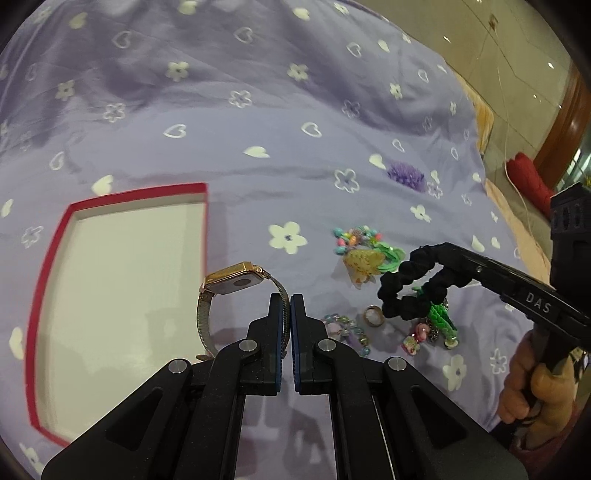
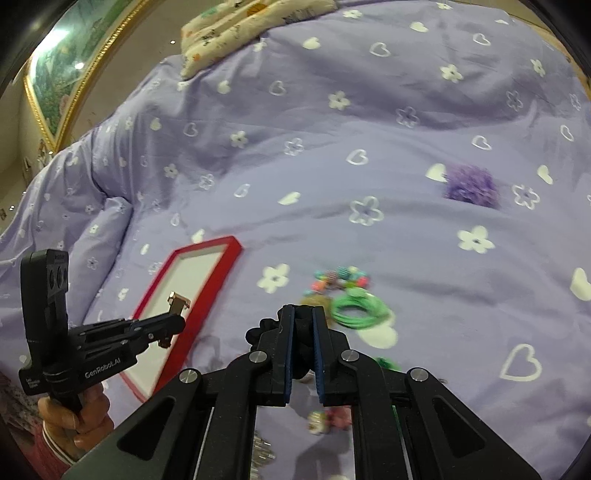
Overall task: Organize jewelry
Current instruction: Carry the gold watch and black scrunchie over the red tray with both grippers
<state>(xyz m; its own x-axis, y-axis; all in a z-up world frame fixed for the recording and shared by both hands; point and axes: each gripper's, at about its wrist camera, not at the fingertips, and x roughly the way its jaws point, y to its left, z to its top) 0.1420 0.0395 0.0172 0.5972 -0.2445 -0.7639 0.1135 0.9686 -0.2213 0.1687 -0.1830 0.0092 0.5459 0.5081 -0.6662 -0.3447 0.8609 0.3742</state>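
Nearest in the left wrist view, the left gripper (image 1: 287, 301), black with blue pads, closed almost completely on the fine metal mesh strap of a gold square-faced wristwatch (image 1: 236, 282), lifted clear of the bedding with its face tilted toward the camera. Just left of it, a shallow red-rimmed box with a pale lining (image 1: 122, 295), lying flat on the lilac bedspread printed with white hearts and flowers (image 1: 258, 122) and holding nothing visible. To the right, the right gripper (image 1: 448, 254), pinched shut on a black ruffled fabric scrunchie (image 1: 410, 291) hanging as a loop off the bed (a hand (image 1: 535, 387) grips the handle below). Under and around that loop, a loose scatter on the cover: a small gold ring (image 1: 373, 315), a pastel clear-bead bracelet (image 1: 345, 330), a green braided cord with small charms (image 1: 439, 319). A little farther, a green coiled band beside a yellow translucent piece (image 1: 364, 264) and a multicoloured bead bracelet (image 1: 356, 236). Farther still, a purple fluffy pom-pom (image 1: 406, 175), well apart from the rest. In the right wrist view, the same black scrunchie (image 2: 303, 339) bunched between the nearly closed pads, the left gripper (image 2: 173, 317) carrying the watch (image 2: 179, 302) in front of the red box (image 2: 199, 291), the green band (image 2: 360, 312) just beyond, and a patterned cream pillow (image 2: 240, 22) at the far edge of the bed.
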